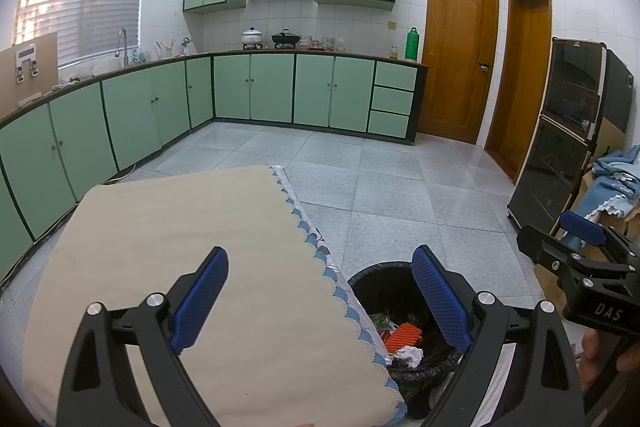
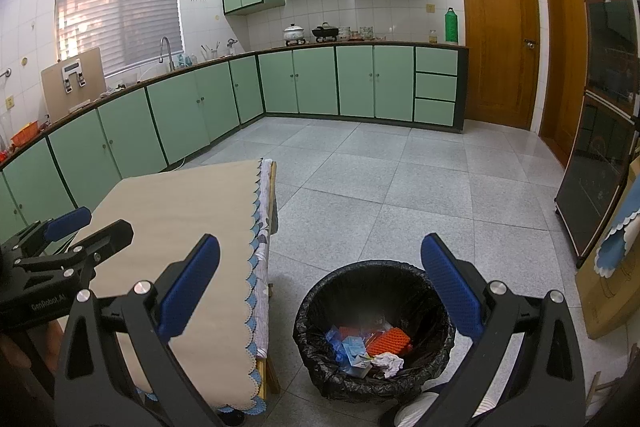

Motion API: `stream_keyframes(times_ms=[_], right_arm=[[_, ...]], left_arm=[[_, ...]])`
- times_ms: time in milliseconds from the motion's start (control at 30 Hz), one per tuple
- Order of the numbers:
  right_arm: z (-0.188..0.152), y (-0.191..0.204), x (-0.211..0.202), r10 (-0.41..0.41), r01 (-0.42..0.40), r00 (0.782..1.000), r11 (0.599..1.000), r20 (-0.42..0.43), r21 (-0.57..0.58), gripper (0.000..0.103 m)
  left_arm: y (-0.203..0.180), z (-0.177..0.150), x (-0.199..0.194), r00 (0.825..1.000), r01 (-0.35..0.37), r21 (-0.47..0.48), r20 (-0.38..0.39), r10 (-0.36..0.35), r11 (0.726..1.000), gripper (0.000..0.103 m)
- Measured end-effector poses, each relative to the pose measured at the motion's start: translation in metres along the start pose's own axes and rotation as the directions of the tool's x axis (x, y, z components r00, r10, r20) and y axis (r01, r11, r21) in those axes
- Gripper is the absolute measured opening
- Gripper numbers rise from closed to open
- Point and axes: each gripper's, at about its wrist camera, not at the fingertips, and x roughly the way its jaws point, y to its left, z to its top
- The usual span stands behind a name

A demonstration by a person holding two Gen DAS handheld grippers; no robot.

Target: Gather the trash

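Both grippers empty. Left gripper [image 1: 320, 303] has fingers spread wide, hanging over the counter's near edge with the bin partly under its right finger. Right gripper [image 2: 320, 291] is spread the same way, above and just beside the bin [image 2: 374, 331].

Trash sits in the bin on the floor, right against the counter's [image 1: 160, 247] scalloped cloth edge: orange mesh piece [image 2: 390, 341], crumpled white paper [image 2: 387, 363], blue wrappers [image 2: 348, 345], all lying on the black liner. No loose trash shows on the cloth or on the visible floor tiles.

My read: collection looks done or nearly so. The step in hand is a check and retreat.

To do it well:
- sweep both cameras along the counter's near edge and the floor by the bin, since the grippers block those spots
- keep the fingers apart until something is actually lined up
- lift clear without snagging the liner rim or dragging the cloth
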Motion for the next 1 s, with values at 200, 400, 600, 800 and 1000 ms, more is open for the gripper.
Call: stream_keyframes(times_ms=[200,400,600,800,1000], right_arm=[[-0.0004,-0.0003,0.0004,0.0,0.0,1.0,1.0,0.0,0.0,0.098],[-0.0001,-0.0006,0.0002,0.001,-0.001,1.0,1.0,0.0,-0.001,0.098],[0.0,-0.0003,0.0003,0.001,-0.001,1.0,1.0,-0.001,0.0,0.098],[-0.0001,-0.0009,0.0005,-0.001,0.001,1.0,1.0,-0.001,-0.001,0.098],[-0.0021,-0.0024,0.0008,0.0,0.0,1.0,1.0,-0.002,-0.001,0.098]], left_arm=[[-0.0002,0.0005,-0.0005,1.0,0.0,0.0,0.0,0.0,1.0,0.091],[-0.0004,0.0005,-0.0005,1.0,-0.001,0.001,-0.001,0.001,1.0,0.091],[-0.0003,0.0006,-0.0006,1.0,-0.001,0.0,0.0,0.001,1.0,0.091],[-0.0006,0.0007,-0.0005,1.0,-0.001,0.001,-0.001,0.001,1.0,0.091],[-0.0009,0.0009,-0.0008,1.0,-0.002,0.002,0.0,0.002,1.0,0.091]])
